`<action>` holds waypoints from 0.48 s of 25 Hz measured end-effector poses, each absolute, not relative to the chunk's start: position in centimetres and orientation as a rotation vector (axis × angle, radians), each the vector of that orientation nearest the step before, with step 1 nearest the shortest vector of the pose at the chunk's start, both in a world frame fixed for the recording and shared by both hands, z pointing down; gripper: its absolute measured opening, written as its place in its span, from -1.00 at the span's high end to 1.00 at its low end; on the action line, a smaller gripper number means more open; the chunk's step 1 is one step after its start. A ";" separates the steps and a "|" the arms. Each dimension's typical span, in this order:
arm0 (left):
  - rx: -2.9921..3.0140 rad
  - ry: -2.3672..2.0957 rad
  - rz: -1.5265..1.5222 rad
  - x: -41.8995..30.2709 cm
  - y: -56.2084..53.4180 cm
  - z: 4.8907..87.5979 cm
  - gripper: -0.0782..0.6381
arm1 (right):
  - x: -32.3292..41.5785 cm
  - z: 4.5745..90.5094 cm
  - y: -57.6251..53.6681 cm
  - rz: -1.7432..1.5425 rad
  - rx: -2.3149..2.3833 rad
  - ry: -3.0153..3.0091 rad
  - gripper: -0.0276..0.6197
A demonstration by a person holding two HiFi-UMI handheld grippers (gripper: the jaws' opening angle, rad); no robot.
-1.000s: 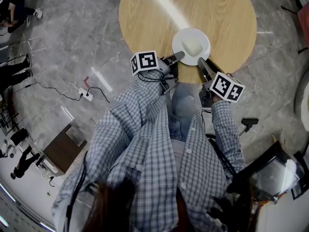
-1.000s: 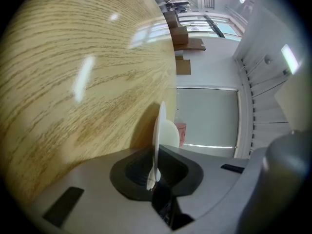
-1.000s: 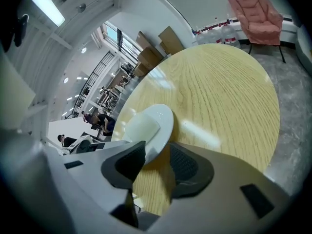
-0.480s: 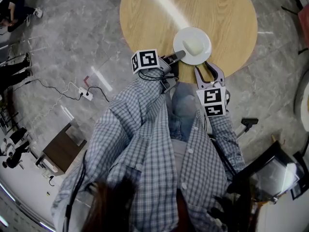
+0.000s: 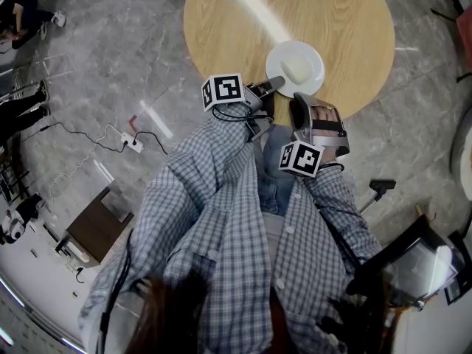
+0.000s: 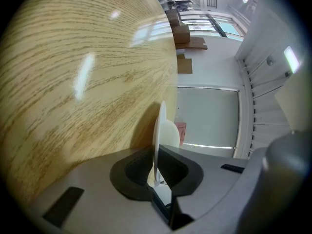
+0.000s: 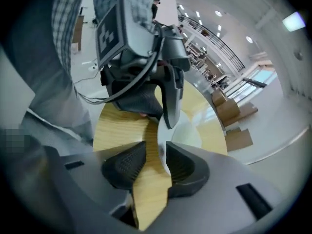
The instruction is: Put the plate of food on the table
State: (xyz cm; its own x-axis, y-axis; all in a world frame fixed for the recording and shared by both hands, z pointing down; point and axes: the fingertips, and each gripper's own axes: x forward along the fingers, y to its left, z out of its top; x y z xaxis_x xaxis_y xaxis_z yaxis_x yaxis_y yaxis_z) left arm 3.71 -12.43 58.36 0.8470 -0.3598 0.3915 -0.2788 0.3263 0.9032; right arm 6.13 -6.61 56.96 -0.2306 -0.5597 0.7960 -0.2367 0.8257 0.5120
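Right claw [image 5: 316, 109] withdrawn from plate [image 5: 314, 53], now narrowly parted, seemingly empty. Plate with pale food [image 5: 296, 69] rested on tabletop [image 5: 243, 35] near edge, rim pinched by left claw [image 5: 273, 86]. Placement judged nearly done; left claw release called for next.

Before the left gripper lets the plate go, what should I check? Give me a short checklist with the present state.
1. Plate wholly over the table: ok.
2. Plate's base seated on the wood: cannot tell.
3. Food in the plate's middle: ok.
4. Right gripper open, off the plate: ok.
5. Left gripper free of the rim: not ok, it is shut on it.
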 end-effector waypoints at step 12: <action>1.261 -0.598 -0.058 3.7 -12.7 58.2 0.70 | 6.1 56.8 -7.3 -0.457 0.583 -1.727 0.80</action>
State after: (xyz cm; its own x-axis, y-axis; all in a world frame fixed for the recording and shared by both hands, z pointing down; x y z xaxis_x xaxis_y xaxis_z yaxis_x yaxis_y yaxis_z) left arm 3.66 -12.72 58.24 0.8470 -0.3605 0.3908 -0.2786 0.3251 0.9037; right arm 6.06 -7.25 56.78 -0.1780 -0.6033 0.7774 -0.1395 0.7975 0.5870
